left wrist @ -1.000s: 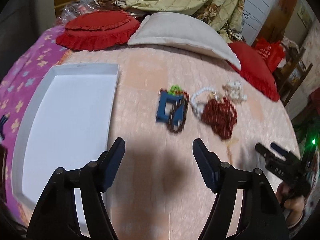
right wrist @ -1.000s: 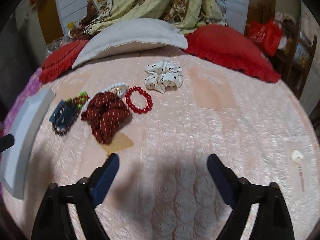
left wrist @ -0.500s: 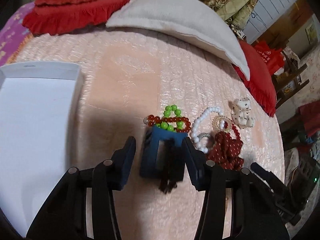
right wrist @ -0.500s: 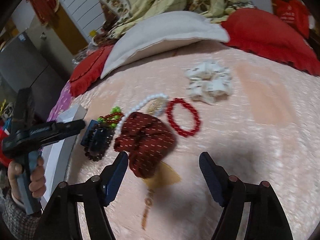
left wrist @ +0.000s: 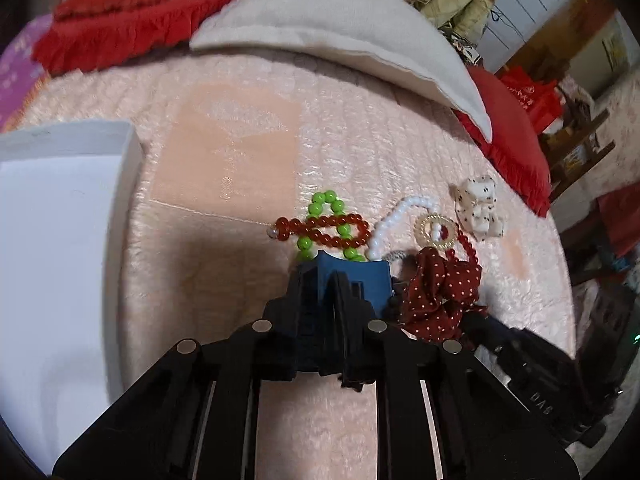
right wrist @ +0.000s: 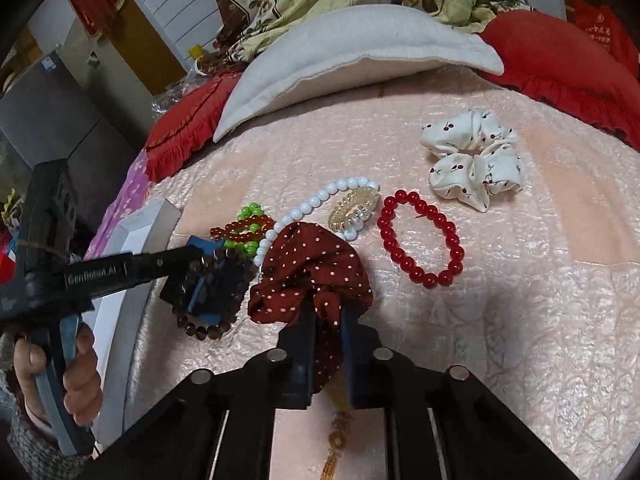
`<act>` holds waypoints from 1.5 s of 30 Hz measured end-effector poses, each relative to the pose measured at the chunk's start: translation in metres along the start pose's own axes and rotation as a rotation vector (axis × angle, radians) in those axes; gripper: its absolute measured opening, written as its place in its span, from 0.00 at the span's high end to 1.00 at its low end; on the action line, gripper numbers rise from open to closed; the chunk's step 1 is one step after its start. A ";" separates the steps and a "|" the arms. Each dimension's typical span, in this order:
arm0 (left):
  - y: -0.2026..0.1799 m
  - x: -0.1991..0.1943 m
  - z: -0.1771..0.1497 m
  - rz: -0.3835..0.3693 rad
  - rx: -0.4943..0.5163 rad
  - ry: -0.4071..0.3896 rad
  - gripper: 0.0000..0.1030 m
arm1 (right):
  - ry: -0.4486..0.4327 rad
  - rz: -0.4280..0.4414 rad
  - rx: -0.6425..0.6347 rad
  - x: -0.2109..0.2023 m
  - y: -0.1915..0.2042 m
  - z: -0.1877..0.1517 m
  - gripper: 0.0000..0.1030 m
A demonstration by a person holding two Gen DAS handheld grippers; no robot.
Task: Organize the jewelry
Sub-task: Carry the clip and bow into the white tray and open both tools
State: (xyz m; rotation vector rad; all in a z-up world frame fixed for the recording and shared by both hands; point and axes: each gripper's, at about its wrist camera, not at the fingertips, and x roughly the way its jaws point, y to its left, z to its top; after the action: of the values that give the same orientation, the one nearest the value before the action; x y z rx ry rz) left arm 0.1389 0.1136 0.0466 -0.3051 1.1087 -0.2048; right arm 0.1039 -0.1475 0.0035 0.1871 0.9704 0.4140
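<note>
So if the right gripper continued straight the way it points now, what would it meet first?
Probably nothing new: the right gripper is already shut on the dotted red scrunchie, and its bunched cloth lies directly ahead.

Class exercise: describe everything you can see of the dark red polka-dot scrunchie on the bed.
The scrunchie is gathered dark red fabric with small white dots, soft and crumpled. It lies on the pink bedspread, its near fold pinched in the right gripper, whose jaws have just closed on it. It overlaps the white bead bracelet behind it; the red bead bracelet lies apart.
</note>
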 end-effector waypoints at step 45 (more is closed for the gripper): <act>0.141 -0.160 -0.031 0.256 -0.111 -0.240 0.87 | 0.016 0.166 -0.187 -0.066 0.174 -0.012 0.94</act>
State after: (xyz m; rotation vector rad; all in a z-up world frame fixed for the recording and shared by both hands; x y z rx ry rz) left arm 0.0430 0.2914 0.1213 -0.2754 0.9121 0.1187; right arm 0.0168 -0.0180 0.1058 0.0952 0.9291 0.6560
